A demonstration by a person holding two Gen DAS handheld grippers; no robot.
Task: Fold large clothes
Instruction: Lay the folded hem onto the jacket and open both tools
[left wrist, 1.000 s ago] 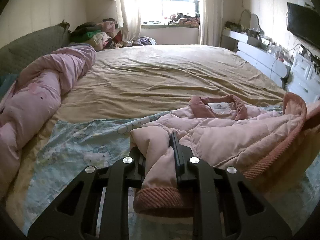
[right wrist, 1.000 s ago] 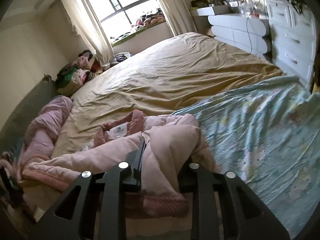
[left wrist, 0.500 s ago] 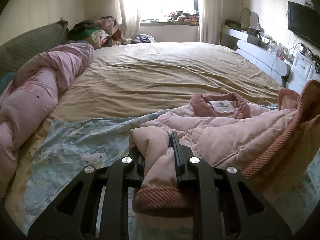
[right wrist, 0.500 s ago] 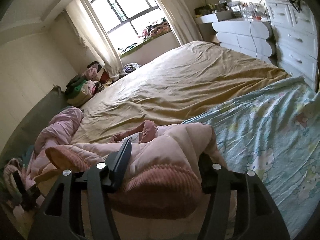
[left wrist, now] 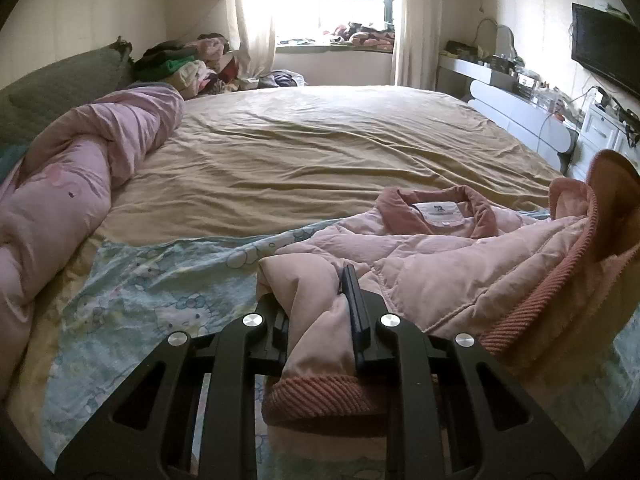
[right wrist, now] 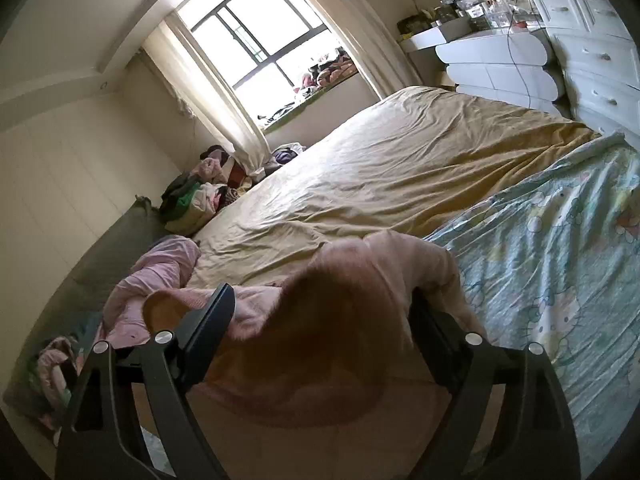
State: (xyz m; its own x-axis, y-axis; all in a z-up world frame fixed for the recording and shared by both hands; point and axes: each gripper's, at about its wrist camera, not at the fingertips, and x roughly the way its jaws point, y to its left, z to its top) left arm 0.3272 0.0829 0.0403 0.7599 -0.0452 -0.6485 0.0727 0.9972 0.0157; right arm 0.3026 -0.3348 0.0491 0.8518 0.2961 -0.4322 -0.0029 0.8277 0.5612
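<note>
Jacket [left wrist: 448,264] sleeve clamped in left tool [left wrist: 316,304].

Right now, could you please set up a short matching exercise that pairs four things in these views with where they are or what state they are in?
Things:
1. left gripper
2. right gripper
3. pink quilt
4. pile of clothes

Places or states:
A. rolled up along the left side of the bed
B. jaws spread wide, jacket fabric bunched between them
C. heaped at the far corner by the curtain
D. clamped on a ribbed-cuffed sleeve

Pairs: 1-D, 2-B, 3-A, 4-C
</note>
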